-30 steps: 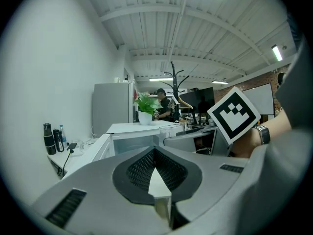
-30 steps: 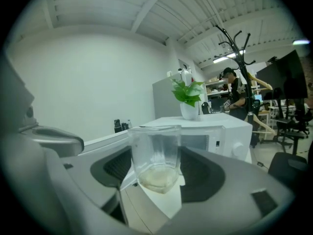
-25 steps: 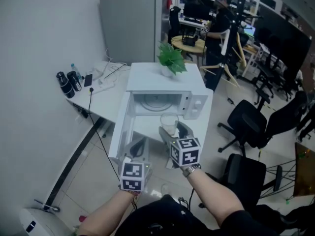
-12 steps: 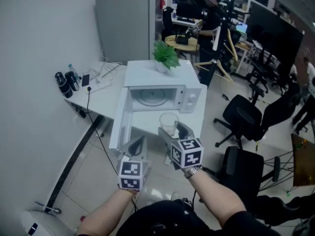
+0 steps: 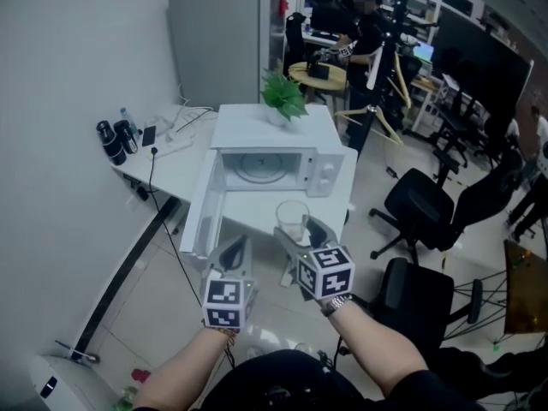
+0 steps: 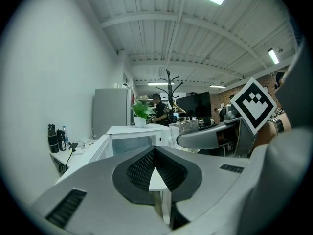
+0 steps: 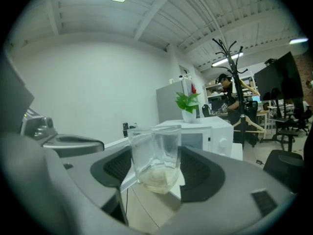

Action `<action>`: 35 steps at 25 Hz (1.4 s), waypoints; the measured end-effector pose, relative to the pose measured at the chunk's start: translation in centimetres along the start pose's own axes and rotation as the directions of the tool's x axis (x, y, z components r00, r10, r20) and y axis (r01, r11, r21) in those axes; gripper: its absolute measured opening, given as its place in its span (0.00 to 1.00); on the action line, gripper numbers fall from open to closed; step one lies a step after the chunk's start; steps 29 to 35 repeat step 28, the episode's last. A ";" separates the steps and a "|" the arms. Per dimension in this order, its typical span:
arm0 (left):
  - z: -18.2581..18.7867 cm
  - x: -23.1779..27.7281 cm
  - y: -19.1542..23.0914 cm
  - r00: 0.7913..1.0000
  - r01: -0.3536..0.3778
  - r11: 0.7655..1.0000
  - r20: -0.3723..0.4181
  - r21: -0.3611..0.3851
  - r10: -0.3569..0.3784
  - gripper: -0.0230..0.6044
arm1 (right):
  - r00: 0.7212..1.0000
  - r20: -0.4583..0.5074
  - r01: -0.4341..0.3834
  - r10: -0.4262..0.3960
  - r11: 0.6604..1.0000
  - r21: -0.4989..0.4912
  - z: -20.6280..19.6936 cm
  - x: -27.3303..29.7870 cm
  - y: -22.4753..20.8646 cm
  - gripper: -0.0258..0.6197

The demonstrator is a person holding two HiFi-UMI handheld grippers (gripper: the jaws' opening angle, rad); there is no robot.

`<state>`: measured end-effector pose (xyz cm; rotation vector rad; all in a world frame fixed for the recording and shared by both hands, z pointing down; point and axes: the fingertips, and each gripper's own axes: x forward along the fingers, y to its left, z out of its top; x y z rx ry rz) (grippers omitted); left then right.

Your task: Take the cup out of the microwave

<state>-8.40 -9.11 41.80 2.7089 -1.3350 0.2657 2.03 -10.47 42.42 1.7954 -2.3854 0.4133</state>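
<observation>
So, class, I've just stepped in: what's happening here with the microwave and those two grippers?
A person holds a gripper in each hand in front of a white microwave whose door stands open. The right gripper has its jaws closed on a clear cup, already outside the microwave. The left gripper is shut and empty.

The left forearm (image 5: 178, 372) and right forearm (image 5: 377, 341) are extended up from the bottom edge. The left gripper (image 5: 234, 250), lower centre, is held with its 2 jaws together. The right gripper (image 5: 301, 233), beside it, is clamped on the cup (image 5: 292, 214).
</observation>
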 end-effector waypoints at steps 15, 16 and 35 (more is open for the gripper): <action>0.1 0.1 -2.3 0.996 -0.091 0.996 -0.009 -0.004 0.091 0.03 | 0.996 0.012 -0.093 0.093 0.996 0.003 0.7 -2.3 -1.3 0.57; 0.2 0.1 -2.4 0.996 -0.094 0.996 -0.008 -0.003 0.093 0.03 | 0.995 0.013 -0.095 0.095 0.995 0.003 0.7 -2.4 -1.3 0.57; 0.3 0.2 -4.0 0.994 -0.108 0.994 -0.015 0.007 0.108 0.03 | 0.993 0.019 -0.113 0.113 0.994 0.010 1.0 -3.7 -2.2 0.57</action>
